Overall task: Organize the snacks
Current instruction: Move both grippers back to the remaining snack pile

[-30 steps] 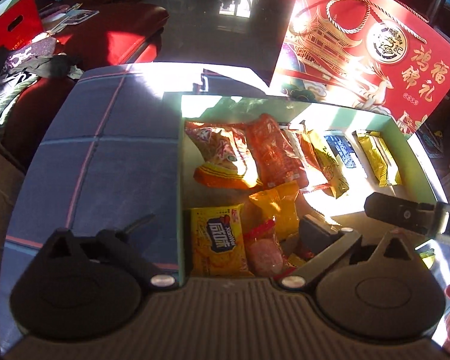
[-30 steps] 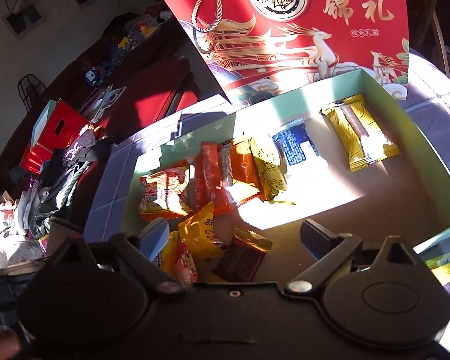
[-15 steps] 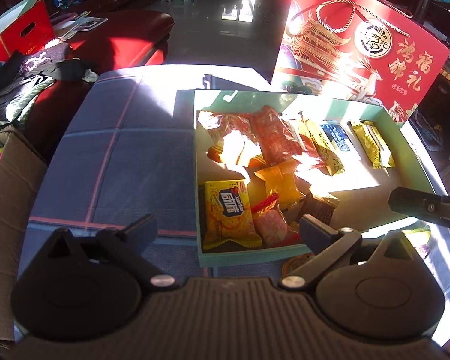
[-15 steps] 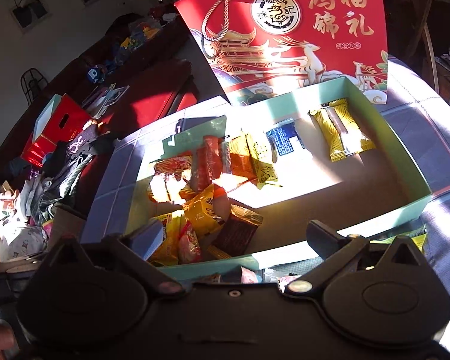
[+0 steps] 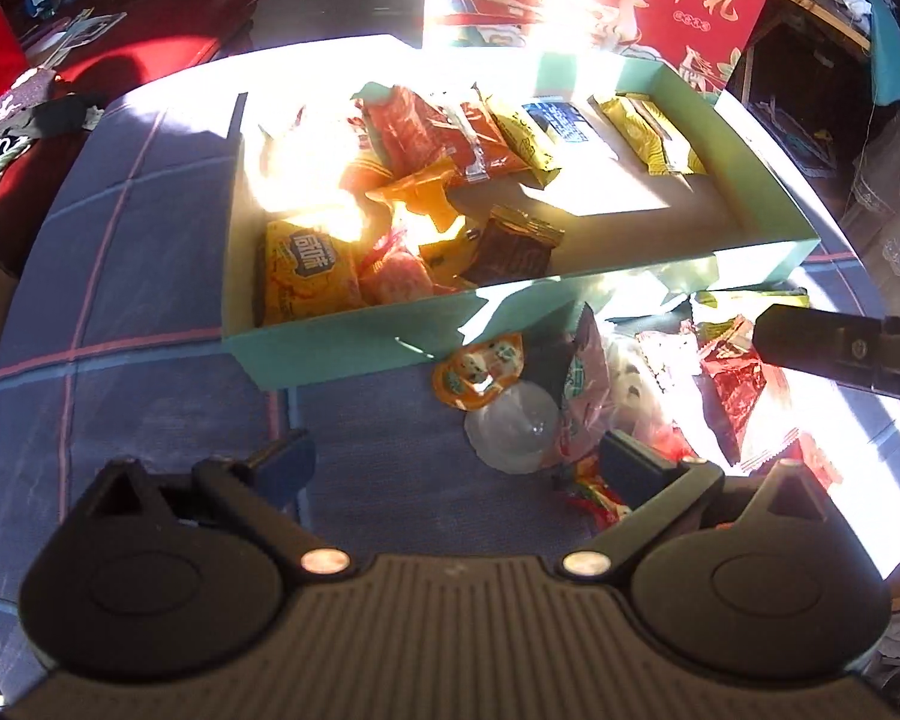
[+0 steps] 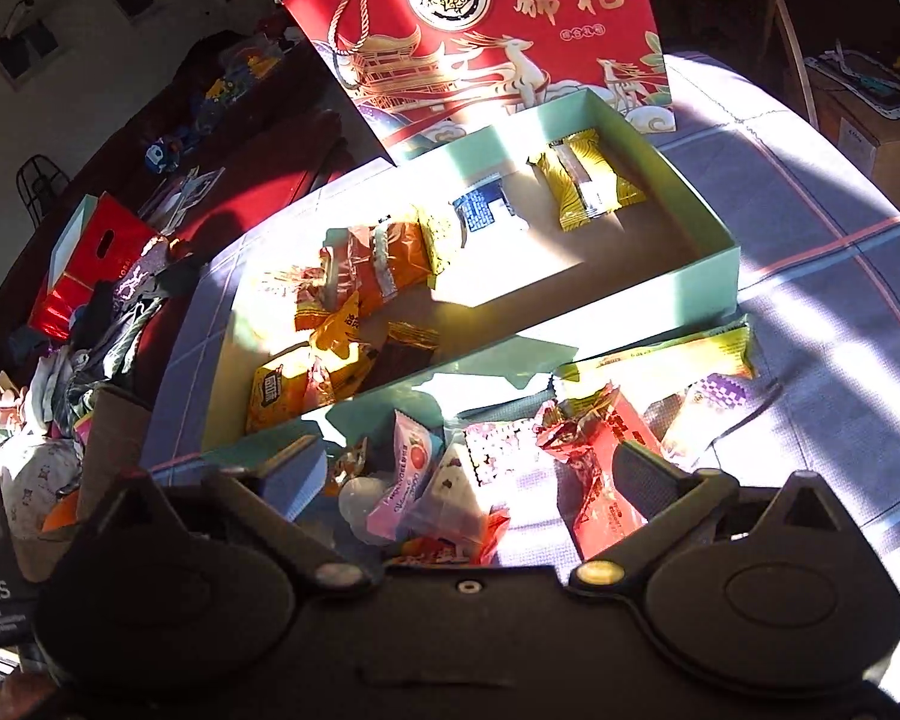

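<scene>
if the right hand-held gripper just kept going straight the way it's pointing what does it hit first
Most likely the loose snack pile on the blue cloth in front of the green box. The open right hand-held gripper frames the pink and white packets; depth is hard to judge in this view.

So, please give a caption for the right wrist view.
Open hand-held gripper above loose snacks beside the green box.

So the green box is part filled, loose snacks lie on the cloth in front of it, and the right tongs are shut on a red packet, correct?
Not quite. The right tongs are open and grip nothing; the red packet lies loose between them, as the right wrist view shows. The green box is part filled, and loose snacks lie on the cloth in front of it.
</scene>
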Tool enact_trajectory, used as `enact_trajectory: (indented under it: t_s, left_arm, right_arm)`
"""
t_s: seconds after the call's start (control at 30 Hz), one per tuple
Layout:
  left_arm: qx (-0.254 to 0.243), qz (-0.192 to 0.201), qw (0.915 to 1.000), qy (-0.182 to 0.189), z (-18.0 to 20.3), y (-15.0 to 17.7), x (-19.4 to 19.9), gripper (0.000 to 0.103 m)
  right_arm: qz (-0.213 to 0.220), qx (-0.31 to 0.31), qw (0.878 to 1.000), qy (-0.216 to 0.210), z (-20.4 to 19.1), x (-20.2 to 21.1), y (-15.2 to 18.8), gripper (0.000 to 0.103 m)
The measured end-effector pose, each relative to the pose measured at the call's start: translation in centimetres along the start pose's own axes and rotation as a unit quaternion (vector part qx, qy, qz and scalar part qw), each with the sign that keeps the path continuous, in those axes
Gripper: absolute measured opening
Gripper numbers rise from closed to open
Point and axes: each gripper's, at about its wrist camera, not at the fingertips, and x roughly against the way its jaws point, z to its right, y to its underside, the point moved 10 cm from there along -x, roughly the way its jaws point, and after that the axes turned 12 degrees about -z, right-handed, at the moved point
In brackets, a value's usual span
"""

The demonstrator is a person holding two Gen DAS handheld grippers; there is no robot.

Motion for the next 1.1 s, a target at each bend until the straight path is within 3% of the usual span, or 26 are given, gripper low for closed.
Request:
enact_trajectory:
  t_s: [0.27, 0.47, 0.53, 0.63, 0.77, 0.93, 1.0, 1.1]
  left_arm:
    - [-0.012, -0.032, 0.9993, 0.011, 4.2, 0.6, -2.4, 0.103]
    - [-0.037, -0.035, 0.9984, -0.023, 5.5, 1.2, -3.5, 0.103]
    - [-0.044, -0.04, 0.9977, -0.032, 5.2, 1.8, -3.9, 0.103]
    - [-0.025, -0.041, 0.9987, -0.013, 4.3, 2.3, -3.9, 0.103]
    - [-0.015, -0.05, 0.9986, -0.005, 3.8, 2.2, -4.0, 0.103]
    - [-0.036, -0.051, 0.9979, 0.014, 6.0, 2.8, -4.2, 0.102]
    - [-0.047, -0.05, 0.9973, 0.026, 6.9, 3.1, -4.2, 0.098]
    - [-0.057, -0.042, 0.9965, 0.044, 7.7, 3.2, -3.9, 0.083]
  right_arm:
    - [-0.004, -0.029, 1.0, -0.004, 3.1, 0.2, 1.5, 0.103]
    - [-0.008, -0.038, 0.999, -0.008, 3.8, -0.2, 2.3, 0.1]
    - [-0.011, -0.04, 0.999, -0.009, 3.9, -0.6, 2.5, 0.096]
    - [-0.02, -0.041, 0.999, -0.016, 3.7, -1.4, 2.9, 0.086]
    - [-0.03, -0.044, 0.998, -0.026, 3.2, -2.3, 2.9, 0.066]
    - [-0.03, -0.044, 0.998, -0.026, 3.1, -2.5, 2.9, 0.063]
    - [-0.033, -0.042, 0.998, -0.023, 3.3, -2.6, 3.0, 0.06]
    - [-0.036, -0.041, 0.998, -0.02, 3.4, -2.7, 3.1, 0.051]
